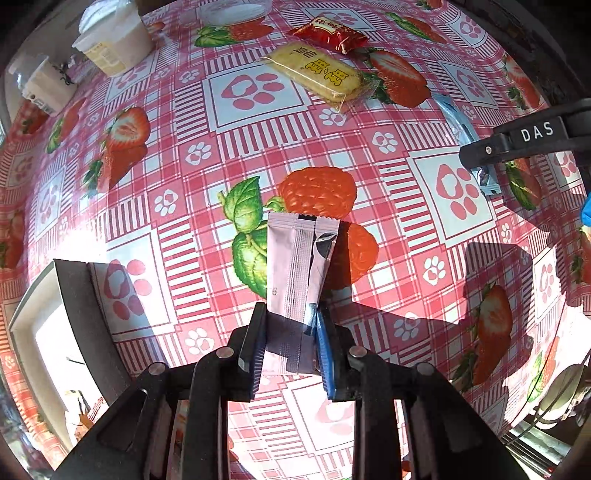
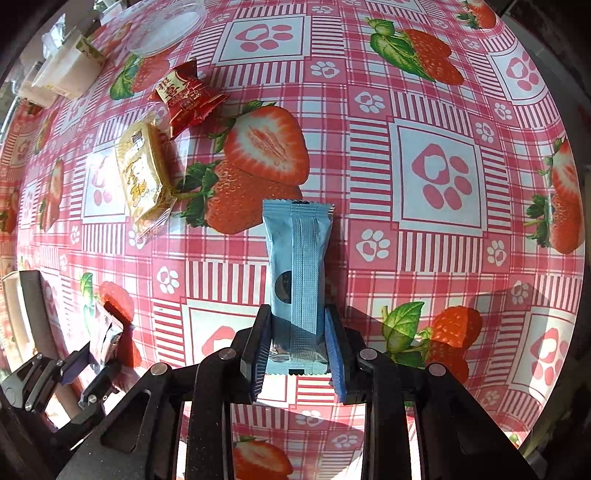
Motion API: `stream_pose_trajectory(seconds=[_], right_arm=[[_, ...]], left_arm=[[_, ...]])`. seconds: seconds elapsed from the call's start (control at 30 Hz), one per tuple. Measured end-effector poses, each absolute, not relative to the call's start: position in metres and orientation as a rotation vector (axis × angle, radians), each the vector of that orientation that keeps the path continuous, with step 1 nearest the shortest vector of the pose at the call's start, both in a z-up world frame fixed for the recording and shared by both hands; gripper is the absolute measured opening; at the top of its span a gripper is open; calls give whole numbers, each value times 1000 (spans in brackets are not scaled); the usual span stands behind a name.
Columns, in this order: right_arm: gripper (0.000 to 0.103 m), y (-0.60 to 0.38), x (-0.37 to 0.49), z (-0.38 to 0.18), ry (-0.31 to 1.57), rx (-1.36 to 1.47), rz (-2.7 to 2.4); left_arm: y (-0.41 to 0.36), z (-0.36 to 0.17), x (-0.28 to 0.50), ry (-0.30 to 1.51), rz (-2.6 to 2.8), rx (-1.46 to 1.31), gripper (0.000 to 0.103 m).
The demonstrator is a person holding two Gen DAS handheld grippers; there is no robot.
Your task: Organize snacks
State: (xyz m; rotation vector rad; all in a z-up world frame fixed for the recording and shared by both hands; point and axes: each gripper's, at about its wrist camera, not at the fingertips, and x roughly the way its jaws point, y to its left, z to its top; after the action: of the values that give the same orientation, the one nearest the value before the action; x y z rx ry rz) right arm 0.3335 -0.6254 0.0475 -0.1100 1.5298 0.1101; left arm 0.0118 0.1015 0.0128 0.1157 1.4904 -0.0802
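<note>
My left gripper (image 1: pixel 290 332) is shut on a pale pink snack packet (image 1: pixel 295 266), seam side up, held above the strawberry tablecloth. My right gripper (image 2: pixel 297 336) is shut on a light blue snack packet (image 2: pixel 297 258), also seam up. In the left wrist view the right gripper (image 1: pixel 480 158) shows at the right edge with the blue packet (image 1: pixel 458 122). In the right wrist view the left gripper (image 2: pixel 92 365) shows at lower left with the pink packet (image 2: pixel 105 338). A yellow biscuit pack (image 1: pixel 317 72) (image 2: pixel 142 177) and a red snack packet (image 1: pixel 330 33) (image 2: pixel 184 98) lie on the cloth.
A box with a dark wall (image 1: pixel 81 317) (image 2: pixel 31 314) stands at the left. White containers (image 1: pixel 110 40) (image 2: pixel 66 72) and a clear plastic lid (image 2: pixel 166 26) sit at the far left of the table (image 1: pixel 369 147). The table edge runs along the right.
</note>
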Motion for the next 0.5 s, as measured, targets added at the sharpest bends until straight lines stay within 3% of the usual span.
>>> stream_pose_trajectory(seconds=[0.3,0.4,0.43,0.5], right_arm=[[30,-613,217,36,1627,-61,112],[32,-611,178,34,1667,-30,120],[36,-614,171,34,1677,-4,109],[91,-622,157,36,1673,55,64]], left_arm=[[129,10,-56,1562,-60,103,30],[142,14,-71,1584,-40,54,58],[157,16,-83,1570,-35,19,71],[176,24,-88,1544,-29,-19,78]])
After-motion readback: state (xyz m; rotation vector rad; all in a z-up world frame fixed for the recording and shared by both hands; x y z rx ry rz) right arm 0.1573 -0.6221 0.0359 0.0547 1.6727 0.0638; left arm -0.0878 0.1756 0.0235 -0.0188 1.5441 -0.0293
